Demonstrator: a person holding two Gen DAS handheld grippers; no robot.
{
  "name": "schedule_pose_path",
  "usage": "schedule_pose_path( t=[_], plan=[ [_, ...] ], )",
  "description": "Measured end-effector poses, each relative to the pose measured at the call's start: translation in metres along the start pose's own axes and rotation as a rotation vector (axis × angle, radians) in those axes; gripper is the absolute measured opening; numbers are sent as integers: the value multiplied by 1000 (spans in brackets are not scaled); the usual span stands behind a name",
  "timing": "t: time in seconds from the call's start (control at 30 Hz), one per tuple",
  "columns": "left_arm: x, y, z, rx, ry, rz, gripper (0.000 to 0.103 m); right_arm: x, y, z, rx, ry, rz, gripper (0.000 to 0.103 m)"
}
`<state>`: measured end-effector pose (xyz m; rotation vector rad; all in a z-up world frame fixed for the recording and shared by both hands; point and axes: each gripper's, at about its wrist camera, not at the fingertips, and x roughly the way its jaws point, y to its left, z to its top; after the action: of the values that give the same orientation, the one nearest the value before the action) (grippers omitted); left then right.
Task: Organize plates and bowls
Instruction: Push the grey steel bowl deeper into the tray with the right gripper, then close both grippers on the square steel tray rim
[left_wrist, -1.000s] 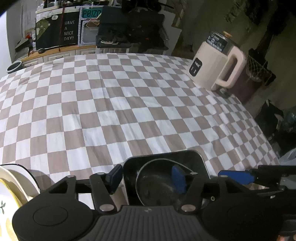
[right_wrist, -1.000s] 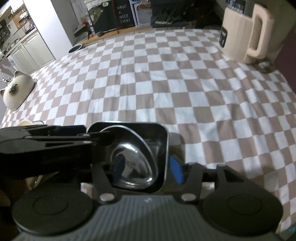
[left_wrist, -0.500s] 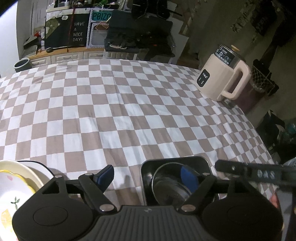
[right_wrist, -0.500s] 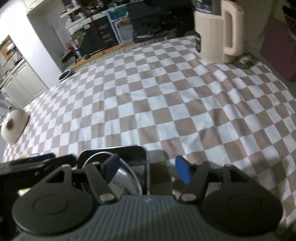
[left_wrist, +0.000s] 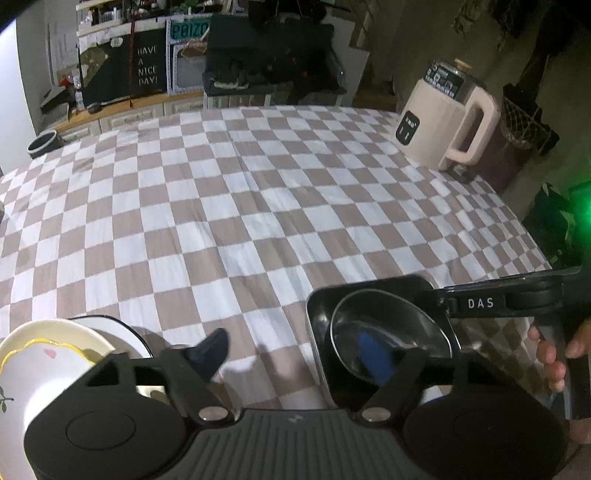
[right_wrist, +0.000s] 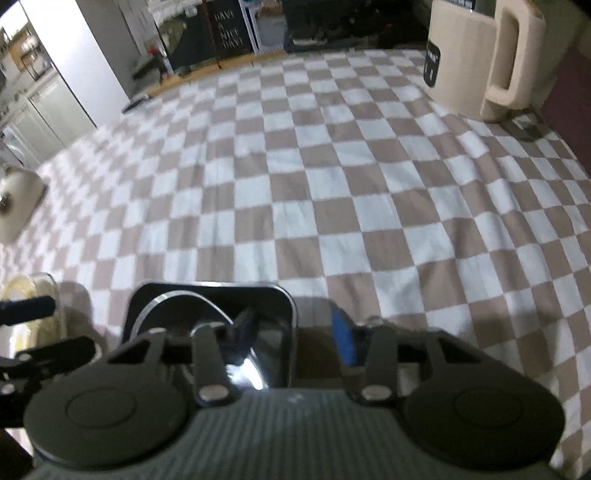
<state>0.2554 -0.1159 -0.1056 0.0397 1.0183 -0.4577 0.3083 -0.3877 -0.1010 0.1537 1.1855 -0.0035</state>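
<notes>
A black square tray (left_wrist: 314, 332) with a round metal bowl (left_wrist: 388, 332) in it sits on the checked cloth near the front edge. My left gripper (left_wrist: 291, 354) straddles the tray's left wall, one finger inside the bowl. Its jaws are closing and neither pad touches the wall. My right gripper (right_wrist: 293, 330) straddles the tray's (right_wrist: 207, 290) right wall, with one finger inside and the blue pad outside. It is also closing, and a gap still shows at the wall. Stacked plates (left_wrist: 44, 365), white with a yellow rim on top, lie left of the tray.
A cream electric kettle (left_wrist: 439, 129) stands at the back right near the table's edge. A small dark cup (left_wrist: 42, 142) sits at the far left edge, and a cream lidded dish (right_wrist: 14, 206) on the left. A hand (left_wrist: 550, 354) holds the right tool beside the tray.
The left view has shifted left, so the tray now sits further right and more of the plates shows. The right gripper has dropped closer to the tray, and its jaws are narrower.
</notes>
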Motion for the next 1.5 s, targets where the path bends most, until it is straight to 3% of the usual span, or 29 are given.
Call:
schedule_pose_path(
  t=[0.1, 0.2, 0.5, 0.6, 0.83, 1.1, 1.5],
  plan=[
    [3, -1, 0, 16, 30, 5, 56, 1, -8, -2, 23, 16, 8, 30],
    [7, -5, -1, 43, 55, 12, 50, 0, -8, -6, 1, 29, 22, 24],
    [13, -13, -7, 105, 107, 22, 45, -9, 2, -21, -41, 77, 48, 9],
    [18, -15, -7, 107, 122, 19, 43, -15, 7, -29, -60, 79, 44, 8],
    [37, -20, -2, 89, 160, 11, 22, -17, 10, -29, -70, 89, 41, 7],
    [49, -20, 3, 30, 176, -31, 7, -16, 4, -26, -55, 85, 60, 7],
    [52, -17, 5, -24, 199, -44, 7, -14, 6, -30, -68, 104, 62, 7]
  ],
)
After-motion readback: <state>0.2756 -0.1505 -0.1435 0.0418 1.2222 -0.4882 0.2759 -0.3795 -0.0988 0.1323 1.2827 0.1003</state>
